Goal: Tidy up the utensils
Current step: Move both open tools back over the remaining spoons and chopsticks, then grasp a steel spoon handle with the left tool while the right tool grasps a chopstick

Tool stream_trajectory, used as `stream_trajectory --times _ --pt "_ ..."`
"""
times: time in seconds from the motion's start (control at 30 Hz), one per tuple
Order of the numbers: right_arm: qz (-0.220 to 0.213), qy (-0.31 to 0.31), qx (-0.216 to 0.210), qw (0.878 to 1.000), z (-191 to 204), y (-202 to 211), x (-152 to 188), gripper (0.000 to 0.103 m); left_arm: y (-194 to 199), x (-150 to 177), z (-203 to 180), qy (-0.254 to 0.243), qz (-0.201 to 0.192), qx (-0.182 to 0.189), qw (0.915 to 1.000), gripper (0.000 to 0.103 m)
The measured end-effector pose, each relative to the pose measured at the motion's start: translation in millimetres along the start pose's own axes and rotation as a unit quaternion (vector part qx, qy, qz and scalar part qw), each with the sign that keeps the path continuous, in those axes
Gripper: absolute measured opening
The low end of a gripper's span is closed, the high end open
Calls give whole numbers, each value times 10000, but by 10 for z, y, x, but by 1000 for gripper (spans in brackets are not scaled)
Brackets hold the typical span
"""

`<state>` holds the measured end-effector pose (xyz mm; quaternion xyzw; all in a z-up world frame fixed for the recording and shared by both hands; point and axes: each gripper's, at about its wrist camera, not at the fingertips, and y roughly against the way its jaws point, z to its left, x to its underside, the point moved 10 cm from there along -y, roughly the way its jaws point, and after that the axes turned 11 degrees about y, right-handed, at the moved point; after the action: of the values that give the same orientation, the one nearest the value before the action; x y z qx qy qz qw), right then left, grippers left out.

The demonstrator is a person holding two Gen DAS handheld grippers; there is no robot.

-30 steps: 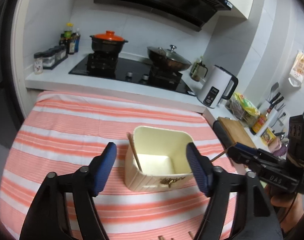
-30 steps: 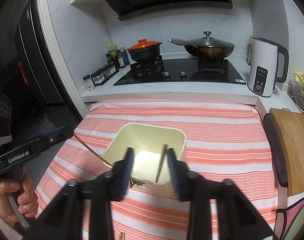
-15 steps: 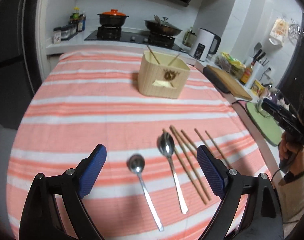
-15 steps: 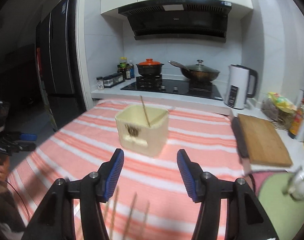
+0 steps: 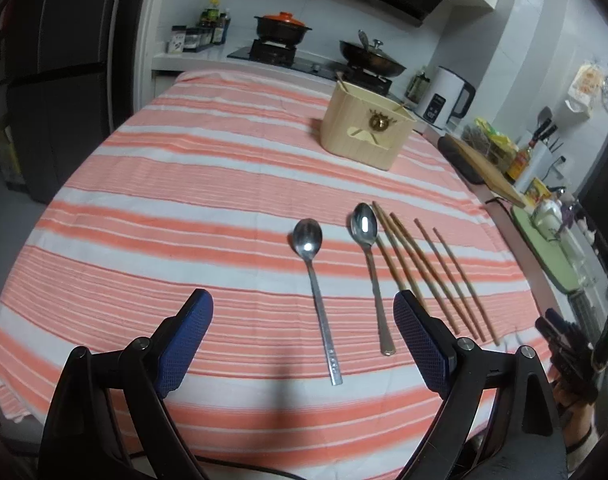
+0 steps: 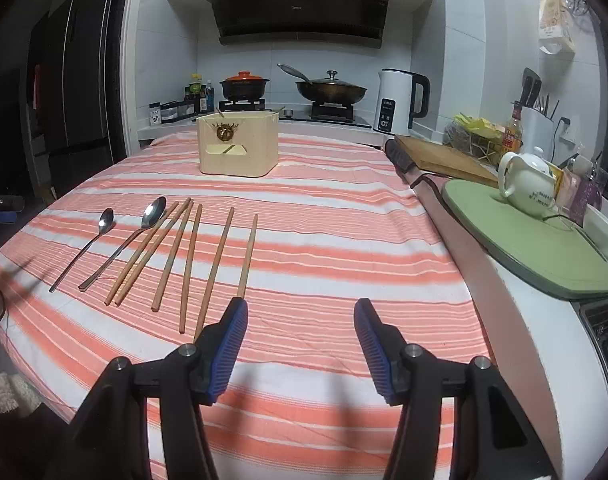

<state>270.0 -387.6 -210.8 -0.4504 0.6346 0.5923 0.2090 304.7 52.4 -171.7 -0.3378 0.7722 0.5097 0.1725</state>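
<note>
Two metal spoons (image 5: pixel 315 280) (image 5: pixel 369 256) lie side by side on the striped cloth, bowls pointing away. To their right lie several wooden chopsticks (image 5: pixel 423 272). My left gripper (image 5: pixel 302 304) hovers open above the near ends of the spoon handles, touching nothing. The right wrist view shows the same spoons (image 6: pixel 84 246) and chopsticks (image 6: pixel 192 252) left of centre. My right gripper (image 6: pixel 300 306) is open and empty, just right of the rightmost chopstick's near end. A cream utensil box (image 6: pixel 238 146) with two chopsticks leaning inside stands further back.
A green mat (image 6: pixel 543 252) bearing a white teapot (image 6: pixel 527 182) lies on the counter right of the table, behind it a wooden cutting board (image 6: pixel 443 156). A white kettle (image 6: pixel 399 102) and a stove with two pots line the back. A fridge stands at left.
Both grippers have drawn back from above the cream box toward the table's near edge and sunk lower. Their jaws stand wider than a second ago. Spoons and chopsticks have come into view.
</note>
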Motion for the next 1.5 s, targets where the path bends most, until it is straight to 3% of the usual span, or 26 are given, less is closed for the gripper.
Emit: stream_trajectory --times 0.43,1.07,1.2,1.5 --pt "448 280 -672 9963 429 -273 150 56 -300 380 -74 -171 379 -53 9991 93" --pt "613 294 -782 9946 483 -356 130 56 -441 525 -76 -367 476 -316 9977 92" --pt "786 334 -820 9930 499 -408 192 48 -452 541 -33 -303 488 -344 9978 92" --pt "876 311 -919 9914 596 -468 297 48 -516 592 -37 -336 523 -395 9973 93"
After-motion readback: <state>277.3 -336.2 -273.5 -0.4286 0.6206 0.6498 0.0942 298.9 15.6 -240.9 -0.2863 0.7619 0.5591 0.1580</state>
